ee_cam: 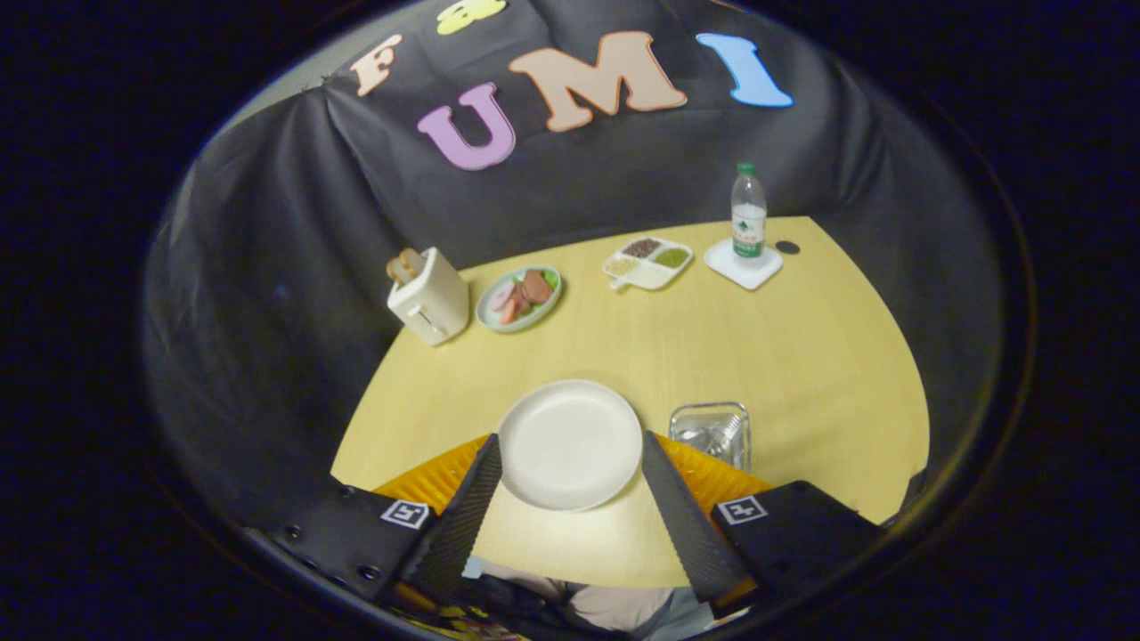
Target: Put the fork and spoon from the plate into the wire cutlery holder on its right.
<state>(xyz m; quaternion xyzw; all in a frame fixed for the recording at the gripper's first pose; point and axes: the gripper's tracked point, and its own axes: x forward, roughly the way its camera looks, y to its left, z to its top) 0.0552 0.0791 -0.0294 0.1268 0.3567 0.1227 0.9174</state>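
I have the gripper (pixel 570 450) high over the worktop (pixel 802 356), jaws spread wide and holding nothing. Between them lies the bare white plate (pixel 570 443). Just right of it, the wire cutlery holder (pixel 710 432) holds metal cutlery. Beyond: toaster (pixel 429 296), food plate (pixel 519 297), water bottle (pixel 748 215).

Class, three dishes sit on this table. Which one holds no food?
The round white plate, seen between the open claw fingers. The green-rimmed plate and divided tray both hold food.

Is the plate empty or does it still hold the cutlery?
Empty: the plate shows only bare white between the open gripper fingers, and metal cutlery lies in the holder to its right.
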